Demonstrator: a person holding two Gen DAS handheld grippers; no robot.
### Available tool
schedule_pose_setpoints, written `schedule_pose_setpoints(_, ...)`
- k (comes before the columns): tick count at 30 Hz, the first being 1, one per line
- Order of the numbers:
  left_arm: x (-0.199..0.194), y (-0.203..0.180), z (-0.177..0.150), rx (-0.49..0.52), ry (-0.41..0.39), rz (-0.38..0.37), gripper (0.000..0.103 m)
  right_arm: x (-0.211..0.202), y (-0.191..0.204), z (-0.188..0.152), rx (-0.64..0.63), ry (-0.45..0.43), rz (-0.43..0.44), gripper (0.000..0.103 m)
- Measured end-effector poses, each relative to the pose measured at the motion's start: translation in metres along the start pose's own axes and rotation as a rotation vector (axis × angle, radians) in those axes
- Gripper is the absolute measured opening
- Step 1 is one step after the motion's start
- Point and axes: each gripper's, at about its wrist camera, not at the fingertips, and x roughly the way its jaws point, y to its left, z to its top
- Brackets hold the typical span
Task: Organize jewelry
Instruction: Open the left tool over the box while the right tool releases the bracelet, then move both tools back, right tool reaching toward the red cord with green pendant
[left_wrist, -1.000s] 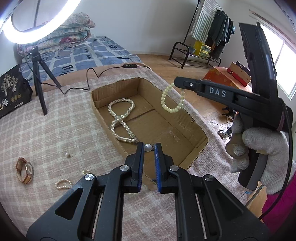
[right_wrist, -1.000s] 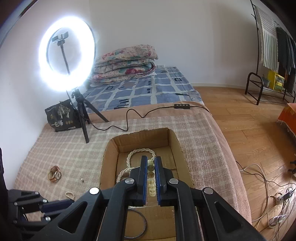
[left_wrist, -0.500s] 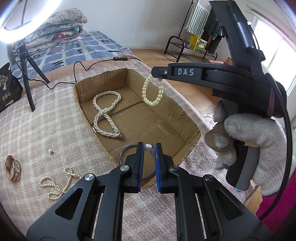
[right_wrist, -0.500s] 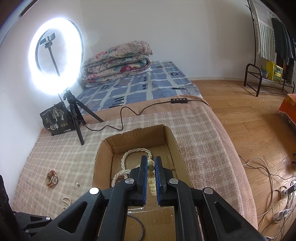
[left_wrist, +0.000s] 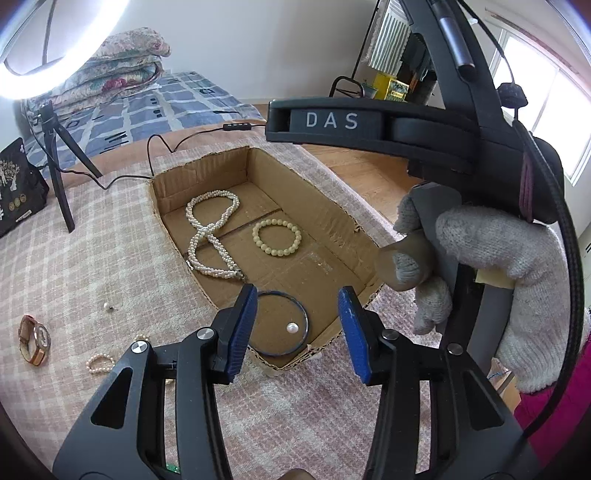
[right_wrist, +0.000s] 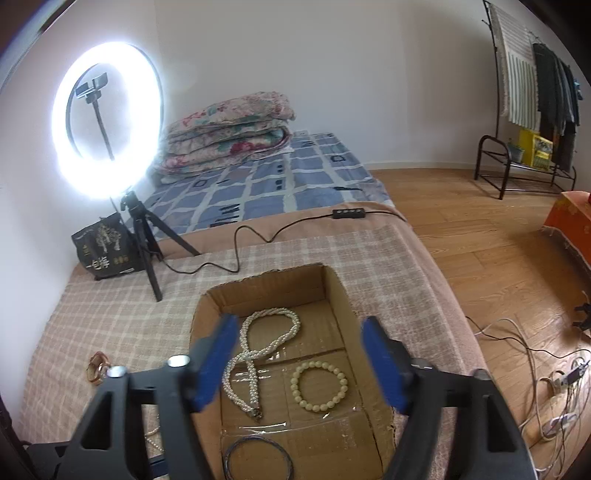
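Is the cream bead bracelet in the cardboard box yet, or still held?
In. The cream bead bracelet lies flat on the cardboard box floor beside the pearl necklace; the right gripper is opening, jaws empty.

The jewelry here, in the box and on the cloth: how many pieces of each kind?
Twisted white pearl necklace: 1
Cream round-bead bracelet: 1
Thin dark bangle: 1
Loose white pearl: 1
Small pearl stud earring: 1
Brown-strapped wristwatch: 1
Small pale bead strand: 1
Total: 7
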Motion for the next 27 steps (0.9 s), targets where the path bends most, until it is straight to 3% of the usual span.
schedule_pose_setpoints(3,-0.004,0.002,-0.001,0.001,0.000,0.002,0.052,-0.005,0.002,0.003,0.002,-0.012,-0.010,0.089)
schedule_pose_setpoints(5,-0.008,0.004,-0.002,0.005,-0.005,0.008,0.059,-0.008,0.005,0.005,0.003,-0.023,-0.033,0.100)
schedule_pose_setpoints(7,-0.012,0.007,-0.003,0.009,-0.007,0.014,0.060,-0.010,0.007,0.006,0.000,-0.034,-0.042,0.103)
schedule_pose_setpoints(16,-0.045,0.037,-0.014,0.027,-0.026,0.043,0.065,-0.018,0.027,0.009,-0.032,-0.034,-0.050,0.103)
schedule_pose_setpoints(27,-0.096,0.114,-0.026,-0.050,-0.076,0.139,0.065,-0.043,0.053,0.005,-0.042,-0.085,0.043,0.103)
